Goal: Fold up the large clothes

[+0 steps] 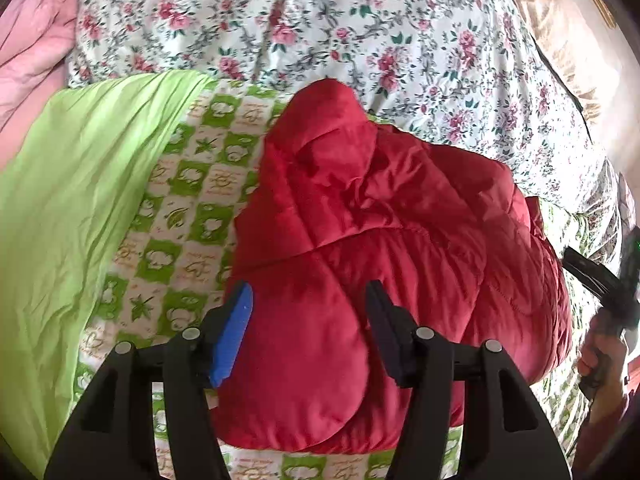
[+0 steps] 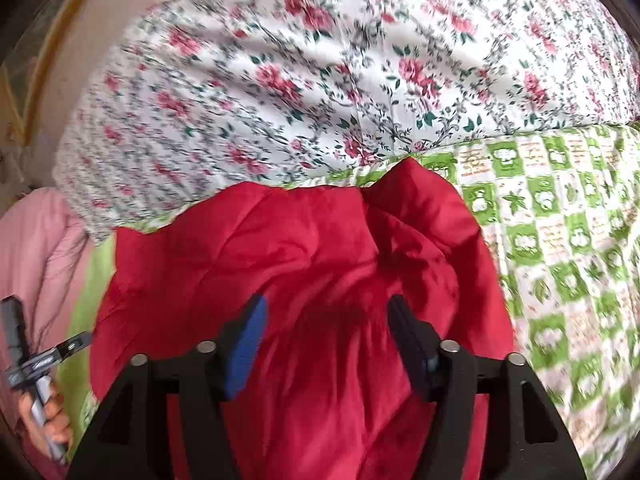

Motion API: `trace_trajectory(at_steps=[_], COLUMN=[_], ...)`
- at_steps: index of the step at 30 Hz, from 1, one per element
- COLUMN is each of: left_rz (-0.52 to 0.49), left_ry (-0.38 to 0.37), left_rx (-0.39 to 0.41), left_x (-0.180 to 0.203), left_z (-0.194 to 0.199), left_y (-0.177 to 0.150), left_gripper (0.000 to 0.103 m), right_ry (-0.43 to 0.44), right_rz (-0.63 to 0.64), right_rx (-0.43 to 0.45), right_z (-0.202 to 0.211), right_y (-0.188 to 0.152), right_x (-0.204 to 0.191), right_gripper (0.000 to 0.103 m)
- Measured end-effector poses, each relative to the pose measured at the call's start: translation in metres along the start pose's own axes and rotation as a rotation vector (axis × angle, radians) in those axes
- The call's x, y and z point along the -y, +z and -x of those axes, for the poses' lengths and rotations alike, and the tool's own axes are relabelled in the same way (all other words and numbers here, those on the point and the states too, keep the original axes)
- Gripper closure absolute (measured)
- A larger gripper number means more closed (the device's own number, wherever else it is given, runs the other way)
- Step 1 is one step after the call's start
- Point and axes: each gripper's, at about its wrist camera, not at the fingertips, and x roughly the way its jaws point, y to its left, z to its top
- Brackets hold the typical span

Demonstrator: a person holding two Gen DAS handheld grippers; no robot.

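Observation:
A red quilted puffer jacket [image 1: 380,220] lies bunched and partly folded on a green-and-white checked bed sheet [image 1: 188,184]. My left gripper [image 1: 310,296] is open above the jacket's near rounded flap, holding nothing. In the right wrist view the same jacket [image 2: 304,248] fills the middle, and my right gripper [image 2: 326,312] is open just over it, holding nothing. The right gripper's body and the hand on it also show at the right edge of the left wrist view [image 1: 600,280].
A floral quilt [image 1: 320,28] is piled behind the jacket. A plain green cloth [image 1: 68,184] lies to the left, and pink bedding [image 1: 28,52] at the far left. The checked sheet [image 2: 568,240] runs right of the jacket. The left hand and its gripper handle [image 2: 36,376] sit at left.

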Motion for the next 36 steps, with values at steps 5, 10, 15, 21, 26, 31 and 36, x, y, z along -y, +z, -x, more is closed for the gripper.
trace_trajectory(at_steps=[5, 10, 15, 21, 26, 31, 36], left_rz=[0.052, 0.080, 0.082, 0.127, 0.142, 0.216, 0.161], left_ry=[-0.014, -0.061, -0.157, -0.269, -0.336, -0.484, -0.491], left_rx=[-0.033, -0.056, -0.101, -0.174, -0.228, -0.310, -0.279], left_x=[-0.022, -0.036, -0.040, -0.045, -0.043, -0.042, -0.029], left_z=[-0.003, -0.005, -0.021, -0.047, -0.070, -0.097, -0.094], left_y=[-0.005, -0.010, -0.014, -0.012, -0.010, -0.014, -0.013], left_gripper=[0.040, 0.033, 0.023, 0.017, 0.000, 0.000, 0.003], right_ry=[0.020, 0.014, 0.048, 0.137, 0.192, 0.235, 0.312], right_rz=[-0.041, -0.120, -0.209, -0.310, -0.347, -0.341, -0.330], right_rx=[0.012, -0.025, -0.080, -0.207, -0.286, -0.313, -0.354], right_z=[0.031, 0.042, 0.037, -0.001, -0.033, -0.045, -0.055], right_y=[-0.015, -0.028, -0.041, -0.045, -0.046, -0.043, -0.044], right_x=[0.019, 0.052, 0.083, 0.109, 0.120, 0.118, 0.103], right_gripper=[0.023, 0.022, 0.017, 0.012, 0.007, 0.002, 0.032])
